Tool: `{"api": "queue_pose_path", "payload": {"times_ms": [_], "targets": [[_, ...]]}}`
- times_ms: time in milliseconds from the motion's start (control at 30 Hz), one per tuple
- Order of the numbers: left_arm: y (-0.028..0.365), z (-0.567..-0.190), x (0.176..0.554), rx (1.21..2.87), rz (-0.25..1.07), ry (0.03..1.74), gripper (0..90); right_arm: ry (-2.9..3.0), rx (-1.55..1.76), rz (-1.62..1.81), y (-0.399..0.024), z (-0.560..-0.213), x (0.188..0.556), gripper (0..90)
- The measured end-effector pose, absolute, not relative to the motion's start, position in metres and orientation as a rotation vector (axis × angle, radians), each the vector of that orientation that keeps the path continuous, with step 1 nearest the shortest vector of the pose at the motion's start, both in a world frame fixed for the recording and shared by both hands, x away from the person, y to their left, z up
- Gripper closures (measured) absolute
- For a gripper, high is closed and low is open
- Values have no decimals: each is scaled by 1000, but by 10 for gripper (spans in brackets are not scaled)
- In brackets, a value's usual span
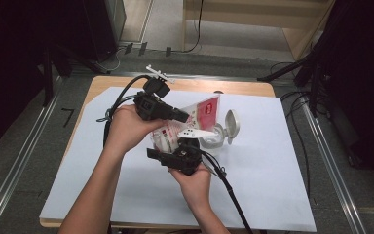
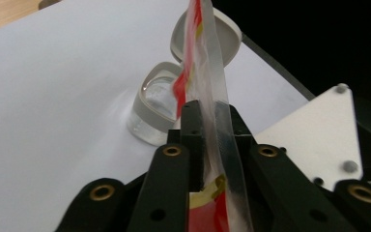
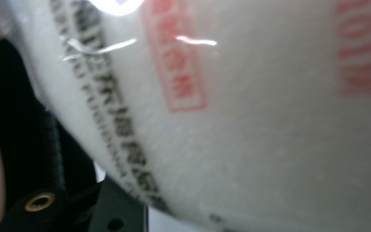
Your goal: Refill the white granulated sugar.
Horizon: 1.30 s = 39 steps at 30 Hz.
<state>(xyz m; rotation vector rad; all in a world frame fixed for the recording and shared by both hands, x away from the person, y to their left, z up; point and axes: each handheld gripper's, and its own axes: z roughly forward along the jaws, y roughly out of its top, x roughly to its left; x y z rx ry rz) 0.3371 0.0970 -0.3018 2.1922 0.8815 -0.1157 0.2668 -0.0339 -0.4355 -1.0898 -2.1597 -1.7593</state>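
Plastic bag [image 1: 202, 114], red and white, hangs between both claws: the left claw [image 1: 187, 117] pinches its top edge shut, the right claw [image 1: 182, 144] clamps its fat bottom. Just beyond the left claw stands the open jar [image 1: 213, 139].

overhead forward-down; two close tool views

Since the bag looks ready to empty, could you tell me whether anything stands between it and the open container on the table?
Nothing visible does. The bag, pinched in the left gripper, hangs right beside the container, whose lid is flipped back.
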Motion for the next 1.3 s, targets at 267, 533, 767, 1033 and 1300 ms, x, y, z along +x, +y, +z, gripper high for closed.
{"api": "queue_pose_path", "payload": {"times_ms": [267, 533, 767, 1033, 1300], "targets": [[96, -301, 337, 2202, -94, 913, 877, -2266, -1091, -1736, -28, -434, 264, 591], [93, -298, 337, 2203, -68, 857, 864, -2190, -1097, -1765, -28, -431, 265, 620], [91, -297, 339, 2198, -69, 858, 867, -2144, -1115, -1732, -28, -429, 269, 621], [91, -296, 346, 2210, -108, 854, 867, -2136, -1120, -1732, -27, -427, 271, 619], [93, -297, 350, 2199, -132, 856, 875, -2186, -1126, -1746, -25, -427, 269, 601]]}}
